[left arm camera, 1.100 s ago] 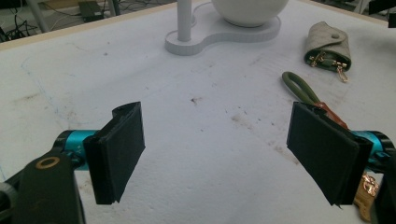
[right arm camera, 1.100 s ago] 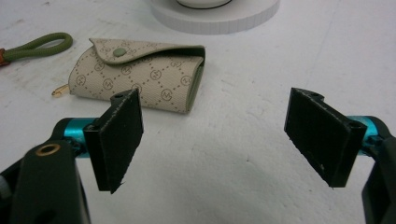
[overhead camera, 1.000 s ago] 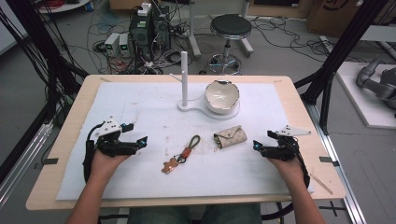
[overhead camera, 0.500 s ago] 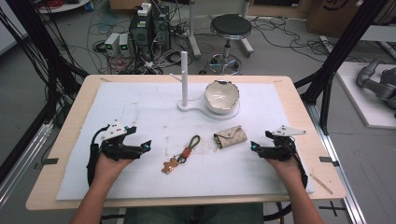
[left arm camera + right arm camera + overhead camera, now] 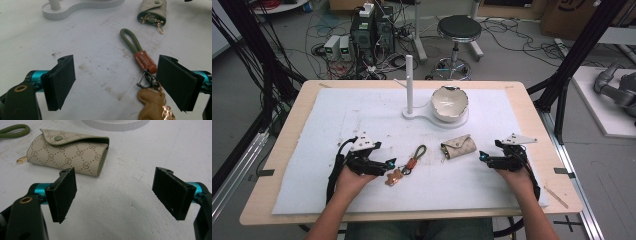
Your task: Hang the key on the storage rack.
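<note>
A keychain with a green cord loop, an orange leather tab and a tan charm lies mid-mat. My left gripper sits just left of it, open, its jaws having just been opening. In the left gripper view the keychain lies on the mat beside the right-hand jaw, and no pad of the left gripper presses on it. A beige patterned key pouch lies to the right of the keychain. My right gripper rests open just right of it. The pouch lies beyond the left jaw of the right gripper.
A white stand with an upright post and a cracked white bowl sit at the back of the white mat. The wooden table edge runs along the front. A stool and cables lie on the floor beyond.
My left gripper has slid right across the mat, up to the keychain. The right gripper and both objects have stayed put.
</note>
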Action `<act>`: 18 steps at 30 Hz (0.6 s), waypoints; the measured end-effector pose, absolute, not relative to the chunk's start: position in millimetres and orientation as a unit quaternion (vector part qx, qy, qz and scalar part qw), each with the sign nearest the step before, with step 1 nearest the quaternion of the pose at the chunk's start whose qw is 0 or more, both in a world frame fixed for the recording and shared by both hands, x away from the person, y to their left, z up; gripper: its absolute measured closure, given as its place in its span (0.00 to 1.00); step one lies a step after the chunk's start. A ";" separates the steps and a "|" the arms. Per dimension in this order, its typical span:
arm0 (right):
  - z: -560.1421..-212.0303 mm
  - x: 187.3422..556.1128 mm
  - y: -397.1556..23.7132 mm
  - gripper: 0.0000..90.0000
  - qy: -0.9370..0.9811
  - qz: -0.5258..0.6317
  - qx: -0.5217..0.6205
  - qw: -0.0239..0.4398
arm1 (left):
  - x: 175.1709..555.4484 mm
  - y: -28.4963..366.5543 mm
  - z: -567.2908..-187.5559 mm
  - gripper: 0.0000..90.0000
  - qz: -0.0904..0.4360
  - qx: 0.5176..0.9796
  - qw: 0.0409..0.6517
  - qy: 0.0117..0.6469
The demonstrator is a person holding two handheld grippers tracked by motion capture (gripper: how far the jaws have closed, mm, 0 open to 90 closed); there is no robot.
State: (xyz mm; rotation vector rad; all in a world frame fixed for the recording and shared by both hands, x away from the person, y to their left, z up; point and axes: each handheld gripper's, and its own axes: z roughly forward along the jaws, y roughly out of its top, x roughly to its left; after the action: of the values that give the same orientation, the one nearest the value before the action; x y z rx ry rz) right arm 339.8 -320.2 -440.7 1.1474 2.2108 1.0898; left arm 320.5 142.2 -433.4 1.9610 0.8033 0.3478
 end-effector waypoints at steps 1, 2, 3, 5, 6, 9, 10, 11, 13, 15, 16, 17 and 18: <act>-440.7 339.5 -319.3 0.22 0.798 0.389 0.410 0.209 | 321.3 138.8 -433.7 0.18 0.141 0.806 0.474 0.326; -440.8 339.2 -318.5 0.22 0.797 0.390 0.412 0.209 | 322.5 131.1 -434.7 0.18 0.141 0.811 0.468 0.322; -440.9 338.9 -318.0 0.22 0.798 0.388 0.411 0.210 | 322.5 131.1 -434.7 0.18 0.141 0.811 0.468 0.322; -441.0 338.9 -317.9 0.22 0.799 0.388 0.409 0.211 | 323.9 122.6 -436.9 0.18 0.141 0.816 0.461 0.318; -441.2 338.8 -317.8 0.22 0.800 0.388 0.407 0.210 | 324.9 117.6 -438.4 0.18 0.139 0.820 0.457 0.316; -441.7 337.0 -317.3 0.22 0.801 0.386 0.407 0.208 | 326.9 102.5 -442.0 0.18 0.131 0.827 0.452 0.307; -441.7 337.0 -317.3 0.22 0.801 0.386 0.407 0.208 | 326.9 102.5 -442.0 0.18 0.131 0.827 0.452 0.307; -441.8 336.1 -317.4 0.22 0.803 0.382 0.407 0.208 | 327.3 97.7 -442.9 0.18 0.130 0.829 0.450 0.306; -442.0 335.4 -317.5 0.22 0.802 0.382 0.408 0.209 | 327.9 91.7 -444.1 0.19 0.127 0.833 0.444 0.306; -442.3 334.5 -317.9 0.22 0.804 0.382 0.406 0.208 | 329.4 84.3 -446.7 0.20 0.126 0.840 0.431 0.305; -442.3 333.9 -318.0 0.22 0.804 0.382 0.407 0.207 | 330.0 82.4 -447.6 0.22 0.125 0.841 0.429 0.305; -442.3 333.9 -318.0 0.22 0.804 0.382 0.407 0.207 | 330.0 82.4 -447.6 0.24 0.125 0.841 0.429 0.305; -442.7 333.4 -318.3 0.22 0.805 0.381 0.405 0.208 | 330.9 79.4 -449.3 0.25 0.123 0.844 0.423 0.306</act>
State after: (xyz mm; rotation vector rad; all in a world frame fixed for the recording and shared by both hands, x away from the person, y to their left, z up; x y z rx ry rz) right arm 333.4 -318.3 -442.7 1.1265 2.2401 1.0617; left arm 330.9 79.4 -449.3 2.1112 0.7669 0.3086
